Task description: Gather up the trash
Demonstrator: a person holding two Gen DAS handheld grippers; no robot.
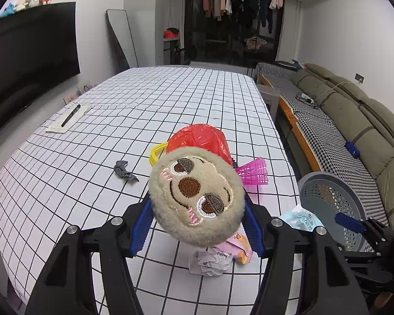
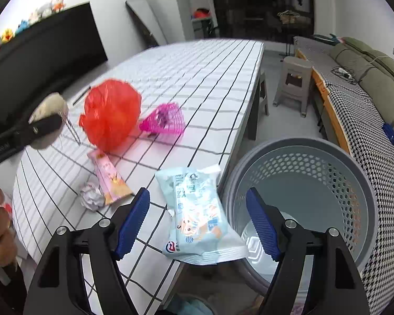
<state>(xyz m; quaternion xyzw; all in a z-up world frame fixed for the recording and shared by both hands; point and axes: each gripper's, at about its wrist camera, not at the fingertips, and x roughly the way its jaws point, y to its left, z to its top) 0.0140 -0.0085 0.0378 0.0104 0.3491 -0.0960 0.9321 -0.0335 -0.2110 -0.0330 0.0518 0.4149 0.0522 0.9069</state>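
A checked tablecloth (image 1: pixel 170 99) covers the long table, with a sofa (image 1: pixel 354 110) at three o'clock. At nine o'clock a pen (image 1: pixel 71 115) lies on paper (image 1: pixel 55 127). The left gripper (image 1: pixel 198 225) clamps a round plush toy (image 1: pixel 195 197), which hides much of the red plastic bag (image 1: pixel 197 137), the yellow item (image 1: pixel 156 153) and the pink net (image 1: pixel 252 172) behind it. A crumpled paper ball (image 1: pixel 210 261) and pink wrapper (image 1: pixel 243 249) lie just below. The right gripper (image 2: pixel 198 224) stands wide, its pads apart from the pale blue snack packet (image 2: pixel 199 212) between them, which overhangs the table edge. At four o'clock sits the grey perforated basket (image 2: pixel 328 157); its contents are hard to make out.
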